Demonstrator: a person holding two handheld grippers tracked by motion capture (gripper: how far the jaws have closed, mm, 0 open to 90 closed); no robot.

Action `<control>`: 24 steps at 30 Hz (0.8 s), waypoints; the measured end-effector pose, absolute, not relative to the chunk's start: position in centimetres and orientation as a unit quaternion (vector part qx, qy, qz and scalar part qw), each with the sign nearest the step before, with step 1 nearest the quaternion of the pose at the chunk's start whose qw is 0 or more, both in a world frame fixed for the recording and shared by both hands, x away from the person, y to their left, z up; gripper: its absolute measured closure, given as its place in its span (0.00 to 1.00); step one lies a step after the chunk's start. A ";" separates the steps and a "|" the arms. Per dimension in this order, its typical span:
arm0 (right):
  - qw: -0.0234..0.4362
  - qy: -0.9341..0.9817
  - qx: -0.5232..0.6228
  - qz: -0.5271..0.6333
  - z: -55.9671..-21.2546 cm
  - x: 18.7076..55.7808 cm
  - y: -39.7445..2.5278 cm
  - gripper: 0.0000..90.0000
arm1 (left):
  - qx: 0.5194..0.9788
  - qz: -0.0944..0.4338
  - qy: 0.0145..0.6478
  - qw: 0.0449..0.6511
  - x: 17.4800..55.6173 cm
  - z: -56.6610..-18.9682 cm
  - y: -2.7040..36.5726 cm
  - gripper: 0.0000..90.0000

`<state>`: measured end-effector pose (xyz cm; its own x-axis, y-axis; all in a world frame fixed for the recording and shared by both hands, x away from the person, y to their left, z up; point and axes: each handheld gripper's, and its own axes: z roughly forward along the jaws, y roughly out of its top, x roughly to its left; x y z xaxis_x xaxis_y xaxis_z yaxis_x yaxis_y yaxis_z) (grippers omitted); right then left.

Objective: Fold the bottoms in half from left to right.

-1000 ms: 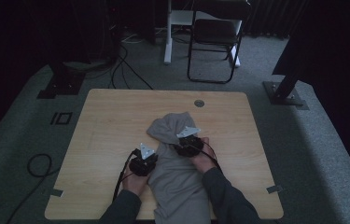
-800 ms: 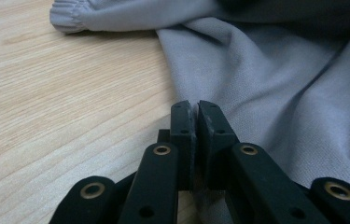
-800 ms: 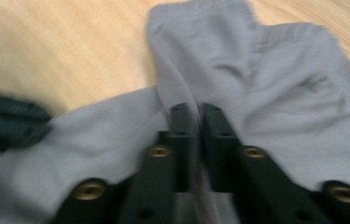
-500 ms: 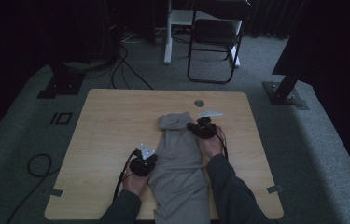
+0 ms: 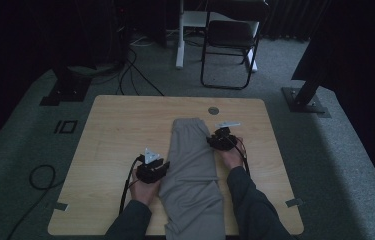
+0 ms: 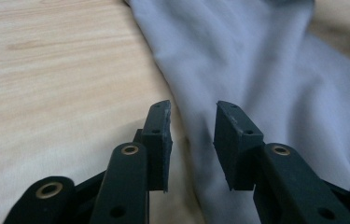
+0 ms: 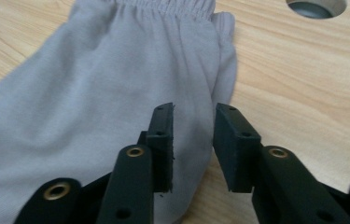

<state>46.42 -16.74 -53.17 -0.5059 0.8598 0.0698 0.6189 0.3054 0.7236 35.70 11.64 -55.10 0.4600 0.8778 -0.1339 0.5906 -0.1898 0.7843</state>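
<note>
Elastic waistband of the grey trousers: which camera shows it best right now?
The right gripper view: the gathered elastic waistband runs along the top edge, close and well lit. The high view shows the waistband small and dim at the far end of the grey trousers. The left gripper view shows plain grey cloth.

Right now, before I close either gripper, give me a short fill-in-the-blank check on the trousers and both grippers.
1. The grey trousers lie on the wooden ____.
2. The left gripper has its jaws ____ at the cloth's edge.
3. The right gripper points toward the gathered elastic ____ of the trousers.
4. Beyond the trousers, the table has a round ____.

Missing words: table; open; waistband; hole
</note>
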 end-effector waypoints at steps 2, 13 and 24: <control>0.176 0.795 0.464 0.350 -53.2 46.5 -16.4 0.71 | 0.754 0.173 0.489 0.403 37.1 -55.0 11.2 0.73; 0.174 0.802 0.471 0.324 -54.6 46.5 -15.6 0.67 | 0.777 0.176 0.479 0.369 41.8 -55.4 8.5 0.75; 0.175 0.803 0.463 0.333 -54.7 43.9 -15.7 0.70 | 0.779 0.171 0.472 0.376 38.7 -55.6 9.5 0.88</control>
